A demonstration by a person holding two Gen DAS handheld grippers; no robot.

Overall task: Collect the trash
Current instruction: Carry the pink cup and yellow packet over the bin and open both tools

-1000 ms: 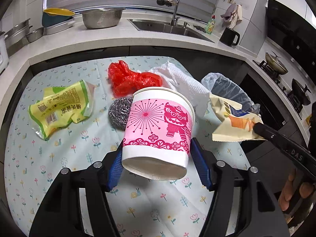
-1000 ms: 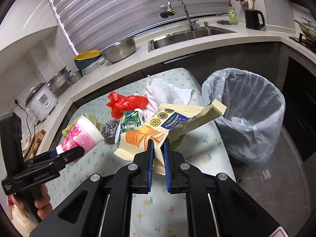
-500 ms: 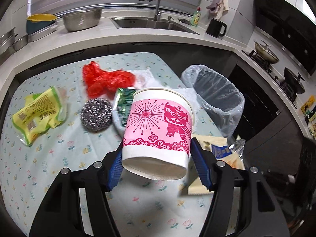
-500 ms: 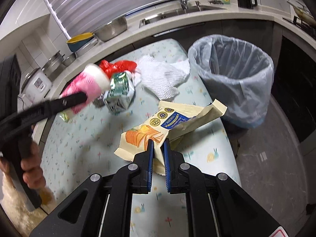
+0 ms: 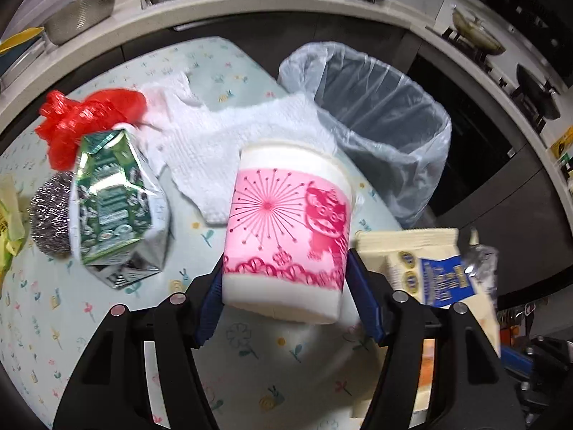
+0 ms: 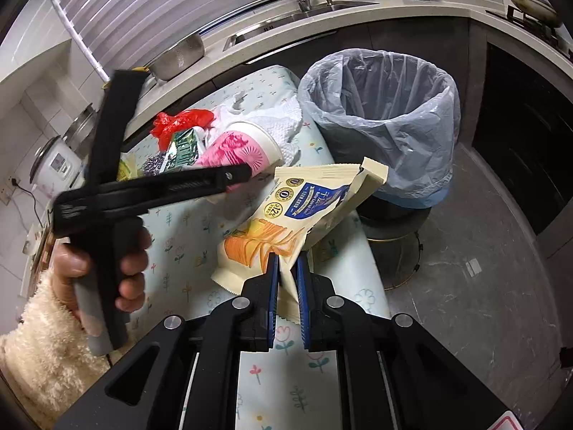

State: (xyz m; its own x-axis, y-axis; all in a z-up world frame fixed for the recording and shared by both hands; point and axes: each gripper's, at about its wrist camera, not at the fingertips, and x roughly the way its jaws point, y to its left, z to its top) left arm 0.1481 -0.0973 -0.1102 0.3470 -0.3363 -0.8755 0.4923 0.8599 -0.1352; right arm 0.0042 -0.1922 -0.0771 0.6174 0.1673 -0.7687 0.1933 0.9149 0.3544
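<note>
While both items hang above the table's flowered cloth (image 6: pixel 179 222), we keep each one clamped for the carry to the lined trash bin (image 6: pixel 379 107), which stands just beside the table's end. Our left gripper (image 5: pixel 284 288) squeezes the paper cup (image 5: pixel 286 229) low on its wall, rim tilted toward the bin. Our right gripper (image 6: pixel 286 268) pinches the cream snack packet (image 6: pixel 304 208) by its lower edge (easiest hold on a limp bag, we judge). Its blue label's characters are too small to read; a round badge seems to show "12".
</note>
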